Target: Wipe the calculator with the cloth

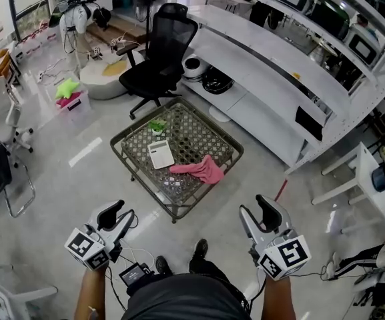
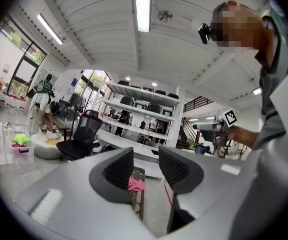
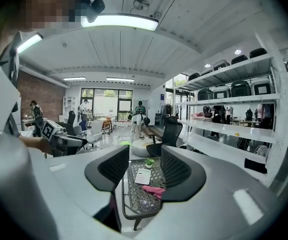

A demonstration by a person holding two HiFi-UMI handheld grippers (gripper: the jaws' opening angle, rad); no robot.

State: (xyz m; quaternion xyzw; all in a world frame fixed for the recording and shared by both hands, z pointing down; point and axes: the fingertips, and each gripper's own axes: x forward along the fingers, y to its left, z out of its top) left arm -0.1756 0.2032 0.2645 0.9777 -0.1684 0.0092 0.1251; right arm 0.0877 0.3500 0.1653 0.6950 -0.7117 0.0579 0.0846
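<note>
While looking down from the head, finding the calculator (image 1: 160, 154) lying flat near the middle of the woven table (image 1: 129, 142), with the pink cloth (image 1: 202, 170) crumpled just beside its near right corner and a small green plant (image 1: 156, 125) standing behind it. Holding the left gripper (image 1: 120, 213) and the right gripper (image 1: 257, 209) out ahead of the body, one on each side, both well short of the table and pointing roughly level toward it. Showing jaws spread on each, gripping nothing. Framing the distant cloth between the left jaws, and calculator and cloth together between the right. Passing outward: a black office chair (image 1: 162, 52) beyond the table, white shelving (image 1: 279, 79) alongside.
</note>
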